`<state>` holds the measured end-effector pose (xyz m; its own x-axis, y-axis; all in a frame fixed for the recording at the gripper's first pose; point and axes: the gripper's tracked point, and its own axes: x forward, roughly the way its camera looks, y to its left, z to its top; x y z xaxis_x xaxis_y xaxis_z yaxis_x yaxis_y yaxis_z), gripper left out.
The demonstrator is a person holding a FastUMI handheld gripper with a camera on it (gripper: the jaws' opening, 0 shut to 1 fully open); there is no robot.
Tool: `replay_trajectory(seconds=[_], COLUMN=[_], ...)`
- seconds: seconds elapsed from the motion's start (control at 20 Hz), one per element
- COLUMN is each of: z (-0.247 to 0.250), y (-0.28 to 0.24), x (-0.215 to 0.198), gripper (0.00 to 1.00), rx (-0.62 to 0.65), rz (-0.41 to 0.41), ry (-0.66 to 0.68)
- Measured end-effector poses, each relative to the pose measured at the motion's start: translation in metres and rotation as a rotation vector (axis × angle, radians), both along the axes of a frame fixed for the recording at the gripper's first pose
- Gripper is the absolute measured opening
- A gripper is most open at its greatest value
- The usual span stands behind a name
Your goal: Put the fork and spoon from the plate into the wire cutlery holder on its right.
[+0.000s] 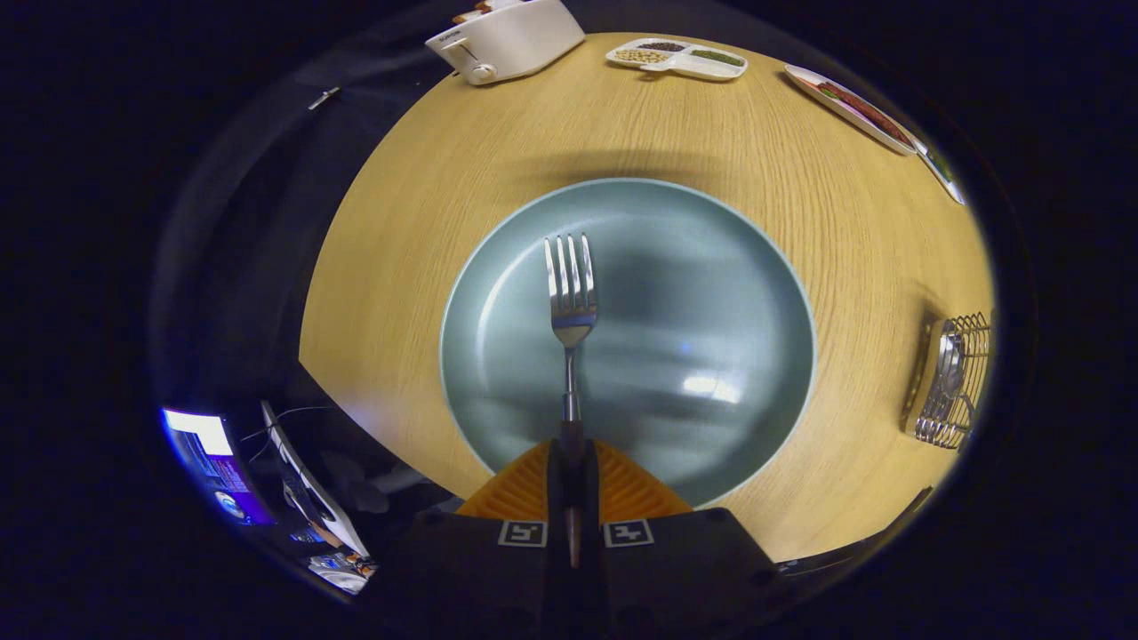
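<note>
A metal fork (570, 302) points away from me over the grey-blue plate (711, 267), its tines toward the far rim. My gripper (571, 453) is shut on the fork's handle, which runs back between the two fingers. The plate sits on a round wooden table (444, 222) and holds nothing else that I can see. To the right of the plate stands the wire cutlery holder (956, 382). A spoon (949, 356) rests inside it, bowl showing through the wires.
A white toaster (502, 40) stands at the table's far left. A divided snack dish (677, 59) lies at the far edge, and two long white dishes (858, 108) lie at the far right. A lit screen (209, 453) glows below the table's left edge.
</note>
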<state>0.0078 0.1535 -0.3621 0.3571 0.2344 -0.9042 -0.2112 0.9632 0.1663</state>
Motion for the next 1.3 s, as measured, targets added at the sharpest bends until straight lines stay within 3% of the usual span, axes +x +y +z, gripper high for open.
replay_trajectory(seconds=[0.3, 0.7, 1.0, 1.3], z=[0.068, 0.133, 0.146, 0.136], y=[-0.038, -0.153, -0.236, -0.256], x=[-0.017, -0.041, -0.056, -0.063], gripper=[0.08, 0.08, 0.08, 0.08], rx=[0.072, 0.035, -0.029, -0.004], rz=[0.021, -0.015, -0.054, -0.102], ry=[-0.008, 0.025, 0.154, 0.327])
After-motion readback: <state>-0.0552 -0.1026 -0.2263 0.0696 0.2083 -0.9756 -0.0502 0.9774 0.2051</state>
